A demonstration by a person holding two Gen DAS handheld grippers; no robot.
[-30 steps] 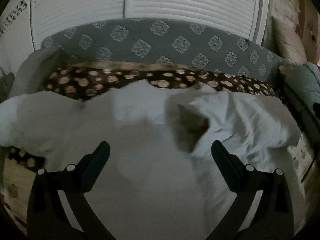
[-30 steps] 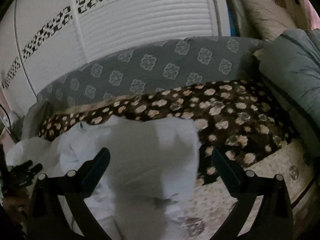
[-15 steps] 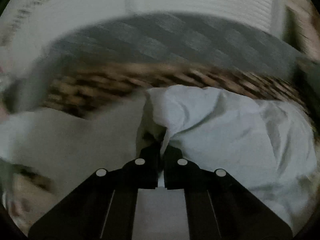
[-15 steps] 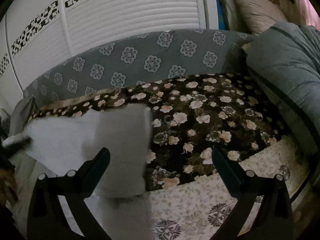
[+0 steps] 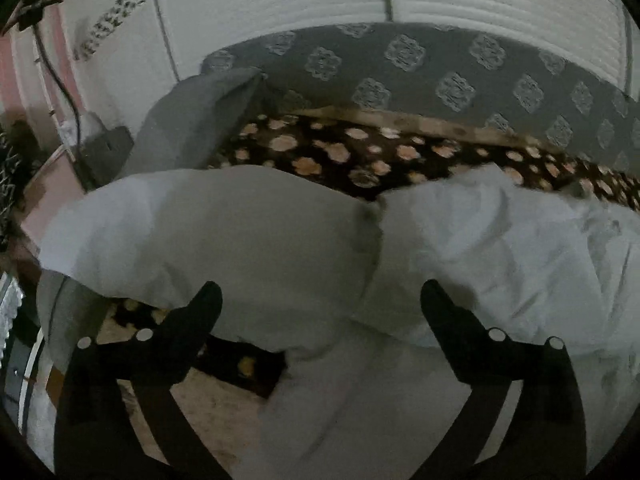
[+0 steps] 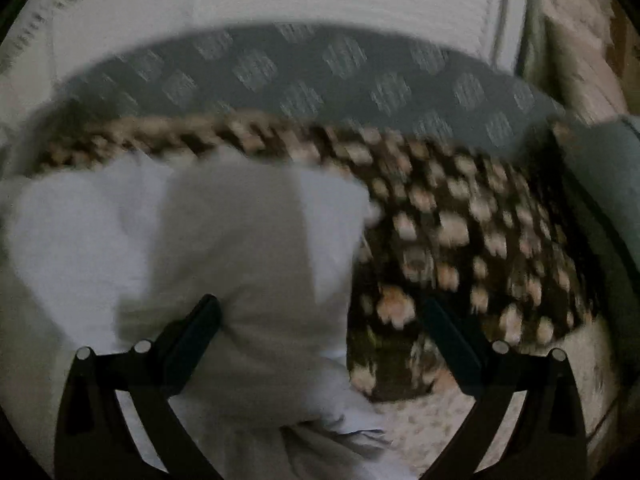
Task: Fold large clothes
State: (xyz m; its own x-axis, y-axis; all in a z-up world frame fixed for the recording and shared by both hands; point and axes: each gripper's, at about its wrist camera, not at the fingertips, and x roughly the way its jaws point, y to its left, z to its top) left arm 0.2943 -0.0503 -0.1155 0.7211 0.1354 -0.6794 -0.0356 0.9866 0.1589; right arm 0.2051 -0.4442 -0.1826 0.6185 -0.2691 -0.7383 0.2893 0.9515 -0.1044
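White garment [image 5: 280, 240], bunched in soft folds, lies on a dark floral bedspread [image 5: 340, 152] in front of a grey patterned headboard [image 5: 440, 76]. Left view: a grey cushion [image 5: 192, 120] leans at far left; the left gripper [image 5: 320, 300] hovers above the cloth, fingers spread wide, holding nothing. Right view, blurred: the garment [image 6: 220, 240] fills the left half, bedspread [image 6: 460, 240] the right; the right gripper [image 6: 320, 312] likewise has its fingers wide apart and empty.
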